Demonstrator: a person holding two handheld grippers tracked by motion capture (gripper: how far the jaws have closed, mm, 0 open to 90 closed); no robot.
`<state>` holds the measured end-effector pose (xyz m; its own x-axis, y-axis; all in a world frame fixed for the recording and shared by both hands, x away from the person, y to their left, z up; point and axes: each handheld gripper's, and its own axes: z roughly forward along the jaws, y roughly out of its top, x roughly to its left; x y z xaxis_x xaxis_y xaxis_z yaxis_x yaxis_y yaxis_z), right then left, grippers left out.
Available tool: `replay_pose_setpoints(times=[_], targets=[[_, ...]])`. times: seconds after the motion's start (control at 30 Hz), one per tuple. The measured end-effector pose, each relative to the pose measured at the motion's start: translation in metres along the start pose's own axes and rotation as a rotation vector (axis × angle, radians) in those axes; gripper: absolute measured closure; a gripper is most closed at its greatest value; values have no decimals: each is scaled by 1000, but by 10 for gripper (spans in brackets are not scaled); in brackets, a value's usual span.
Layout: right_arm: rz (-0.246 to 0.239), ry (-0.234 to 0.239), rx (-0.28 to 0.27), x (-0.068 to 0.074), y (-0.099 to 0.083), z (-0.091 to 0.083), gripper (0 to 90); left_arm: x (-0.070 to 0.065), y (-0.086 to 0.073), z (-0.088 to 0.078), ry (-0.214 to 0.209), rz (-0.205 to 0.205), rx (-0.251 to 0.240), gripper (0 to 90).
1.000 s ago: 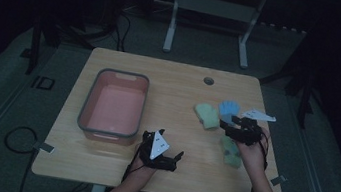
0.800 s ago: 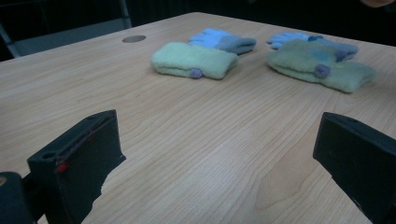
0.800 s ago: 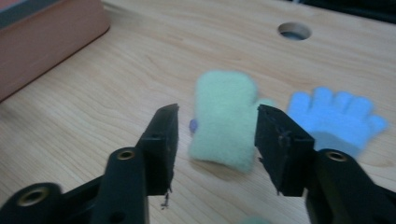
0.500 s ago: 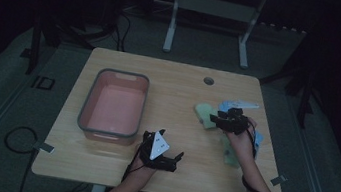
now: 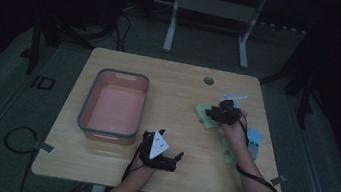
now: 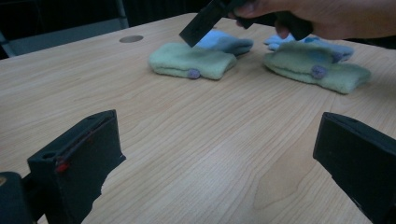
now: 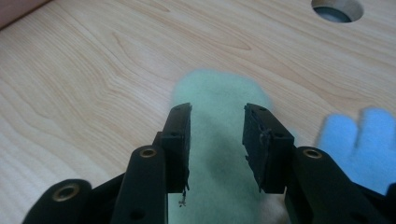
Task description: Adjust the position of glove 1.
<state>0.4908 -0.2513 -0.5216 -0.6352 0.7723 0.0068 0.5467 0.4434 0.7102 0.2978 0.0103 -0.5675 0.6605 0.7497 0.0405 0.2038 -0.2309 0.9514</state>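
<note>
Tool (image 7: 217, 140) astride green sock (image 7: 219, 93)

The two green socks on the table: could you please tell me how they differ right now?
The far green sock lies under the right gripper, between its parted jaws, which have just been closing; the near green sock lies untouched below the hand. The far one lies beside a blue sock. Both are folded, each with a purple dot.
</note>
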Motion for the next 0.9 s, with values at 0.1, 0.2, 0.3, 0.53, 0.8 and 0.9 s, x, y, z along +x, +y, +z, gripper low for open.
replay_pose_setpoints(times=[0.1,0.2,0.3,0.53,0.8,0.9], targets=[[7,-1,10,-3,1,7,610,0,0,0,0,0,0,13],[12,0,26,-5,1,12,593,1,0,0,0,-6,0,13],[10,-2,55,-5,-2,19,584,1,0,0,0,-6,0,13],[-32,-32,63,0,-7,25,566,0,0,0,2,-5,0,13],[0,-27,76,-1,-5,25,661,0,0,0,5,-6,3,13],[15,-37,83,0,-4,25,754,0,0,0,6,-6,4,13]])
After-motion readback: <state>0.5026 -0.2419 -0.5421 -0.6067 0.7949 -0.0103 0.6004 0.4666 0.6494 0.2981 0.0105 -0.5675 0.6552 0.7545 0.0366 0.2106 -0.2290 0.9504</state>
